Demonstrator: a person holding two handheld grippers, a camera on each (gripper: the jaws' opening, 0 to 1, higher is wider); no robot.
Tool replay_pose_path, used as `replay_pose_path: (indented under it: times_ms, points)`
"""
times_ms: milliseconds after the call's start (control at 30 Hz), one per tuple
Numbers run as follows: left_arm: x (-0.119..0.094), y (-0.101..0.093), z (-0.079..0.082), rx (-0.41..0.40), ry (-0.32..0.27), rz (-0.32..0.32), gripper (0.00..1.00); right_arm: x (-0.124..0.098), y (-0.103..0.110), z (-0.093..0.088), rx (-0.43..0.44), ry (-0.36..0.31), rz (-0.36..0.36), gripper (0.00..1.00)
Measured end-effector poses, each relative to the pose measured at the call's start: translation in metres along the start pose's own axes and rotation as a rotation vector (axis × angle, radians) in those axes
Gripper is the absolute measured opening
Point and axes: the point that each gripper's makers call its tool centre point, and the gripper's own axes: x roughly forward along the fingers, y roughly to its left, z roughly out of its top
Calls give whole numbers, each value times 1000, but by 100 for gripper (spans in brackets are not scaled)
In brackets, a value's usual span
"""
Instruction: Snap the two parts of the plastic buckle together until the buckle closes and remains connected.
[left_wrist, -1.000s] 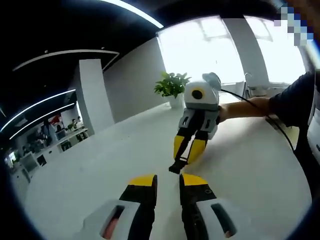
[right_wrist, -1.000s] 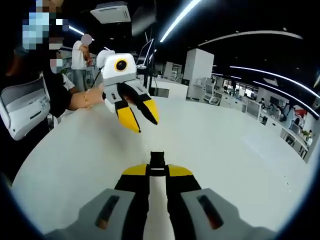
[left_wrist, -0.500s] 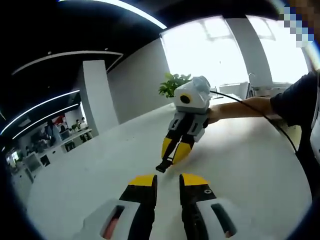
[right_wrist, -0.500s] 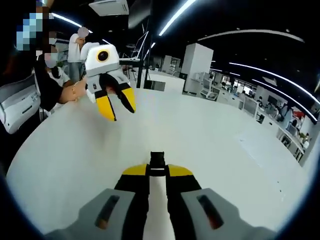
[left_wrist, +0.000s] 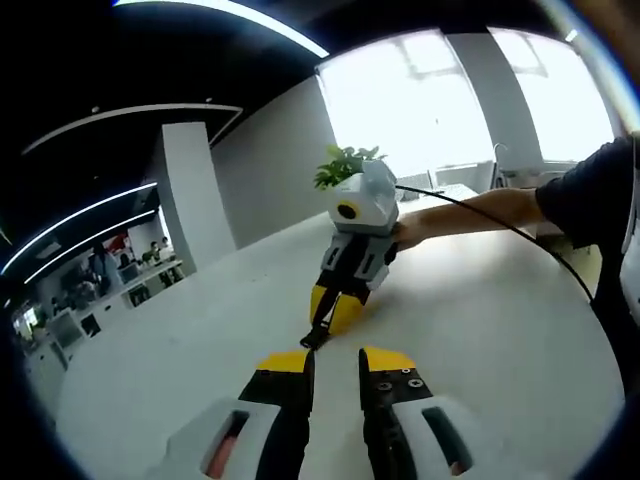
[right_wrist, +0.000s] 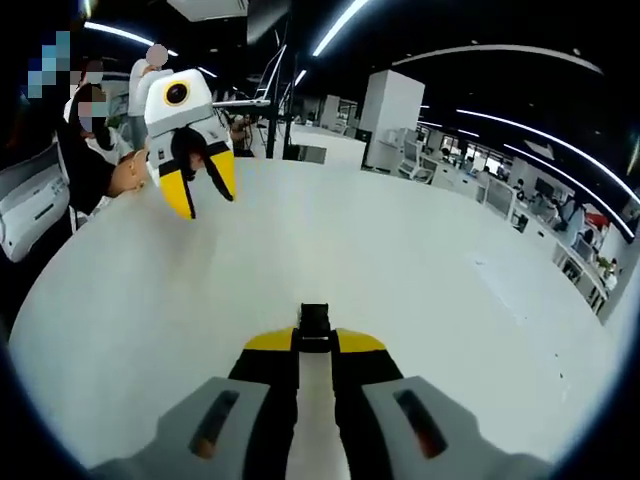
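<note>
My right gripper pinches a black buckle part above the white table. My left gripper — jaws narrowly apart, empty.

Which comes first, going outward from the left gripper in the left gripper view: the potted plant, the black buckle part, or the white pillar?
1. Black buckle part: just ahead of the left gripper, clamped in the right gripper.
2. Potted plant: far edge of the white table, behind the right gripper.
3. White pillar: off to the left, beyond the table.
</note>
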Motion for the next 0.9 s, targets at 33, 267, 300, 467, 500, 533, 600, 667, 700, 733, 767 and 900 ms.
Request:
replay_pose_path:
  times_ms: [33, 267, 300, 467, 500, 533, 600, 667, 700, 733, 767, 900]
  points:
    - [0, 1, 0, 0, 0, 3, 17, 0, -1, 0, 5, -3, 1, 12]
    - [0, 1, 0, 0, 1, 3, 17, -2, -5, -5, 26, -8, -5, 12]
    - [0, 1, -1, 0, 2, 2, 17, -2, -5, -4, 28, -11, -5, 12]
    - [1, 2, -1, -2, 4, 2, 17, -3, -7, -6, 33, -7, -15, 12]
    - [1, 2, -1, -2, 4, 2, 17, -3, -7, -6, 35, -7, -17, 12]
    - [1, 1, -1, -2, 3, -1, 17, -3, -8, -6, 36, -5, -20, 12]
    - [1, 1, 0, -2, 2, -3, 17, -4, -8, -6, 37, -4, -23, 12]
    - [1, 0, 0, 0, 2, -4, 17, -4, -9, -7, 39, -3, -27, 12]
    - [1, 0, -1, 1, 4, -4, 17, -4, -10, -7, 39, -3, -30, 12]
    - [1, 0, -1, 2, 4, -4, 17, -4, -10, -7, 40, -4, -31, 12]
    - [1, 0, -1, 1, 4, -4, 17, -4, -10, -7, 43, -7, -35, 12]
    - [1, 1, -1, 1, 4, -5, 17, -3, -10, -8, 52, -5, -37, 15]
